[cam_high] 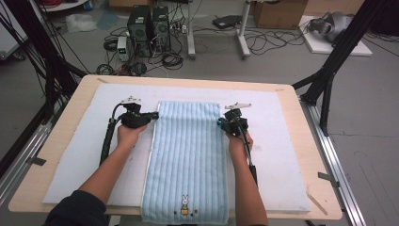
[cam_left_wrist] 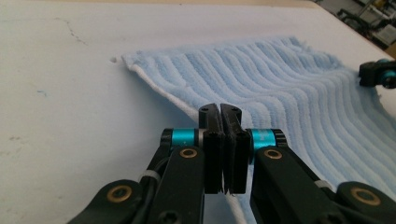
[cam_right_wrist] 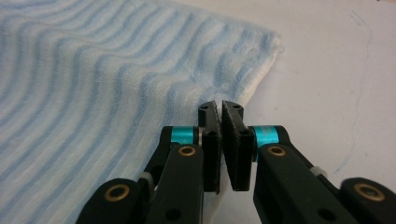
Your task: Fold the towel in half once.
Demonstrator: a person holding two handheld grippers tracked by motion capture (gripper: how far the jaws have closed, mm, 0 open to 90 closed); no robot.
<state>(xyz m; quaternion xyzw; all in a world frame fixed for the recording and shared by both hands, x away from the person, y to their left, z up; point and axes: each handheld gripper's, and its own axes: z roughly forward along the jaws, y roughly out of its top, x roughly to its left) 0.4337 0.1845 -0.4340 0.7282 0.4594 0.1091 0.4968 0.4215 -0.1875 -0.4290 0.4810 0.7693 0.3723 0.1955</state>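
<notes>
White mat point(cam_high: 75, 155), blue towel point(cam_high: 188, 155), left gripper point(cam_high: 153, 114) and right gripper point(cam_high: 220, 122) fingers pinching its edges

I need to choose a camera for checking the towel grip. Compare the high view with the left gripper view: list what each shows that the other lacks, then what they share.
High view: the whole blue towel with its rabbit picture, both forearms, and the floor clutter beyond the table.

Left gripper view: the left gripper close up, jaws shut on the towel's white-trimmed edge.

Both: the ribbed towel, the white mat, and the right gripper at the opposite edge.
</notes>
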